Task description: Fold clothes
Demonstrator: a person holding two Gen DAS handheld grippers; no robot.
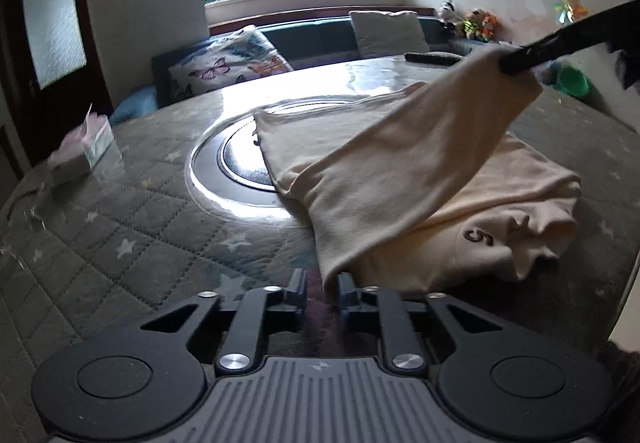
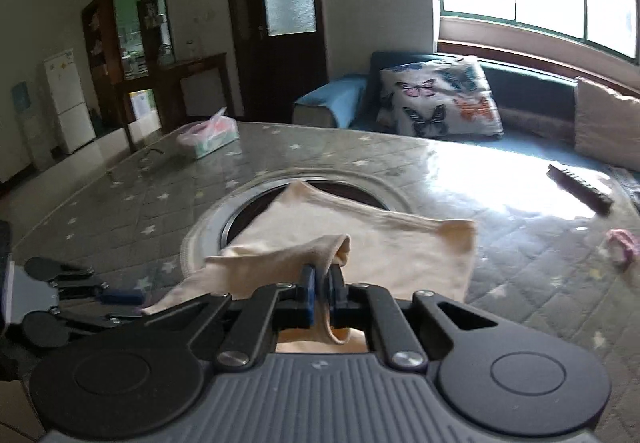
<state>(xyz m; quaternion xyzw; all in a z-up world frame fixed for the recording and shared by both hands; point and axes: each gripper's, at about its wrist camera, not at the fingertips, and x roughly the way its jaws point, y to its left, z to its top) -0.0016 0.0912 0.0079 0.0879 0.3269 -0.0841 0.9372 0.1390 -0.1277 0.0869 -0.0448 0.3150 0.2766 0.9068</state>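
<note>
A cream garment (image 1: 400,179) lies on the quilted table, partly over the round glass inset (image 1: 224,163). My left gripper (image 1: 322,285) sits low at the garment's near corner; its jaws stand a little apart with a fold of the cloth's edge between them. My right gripper (image 2: 323,283) is shut on the garment's edge (image 2: 320,247) and lifts it off the table. In the left wrist view the right gripper's fingers (image 1: 532,57) hold that lifted flap up at the right. The left gripper also shows in the right wrist view (image 2: 120,299) at the left.
A tissue box (image 1: 84,147) stands at the table's left. A dark remote (image 2: 580,189) and a pink item (image 2: 622,243) lie at the right. A sofa with a butterfly cushion (image 2: 440,99) is behind the table. A green bowl (image 1: 574,81) is at the far right.
</note>
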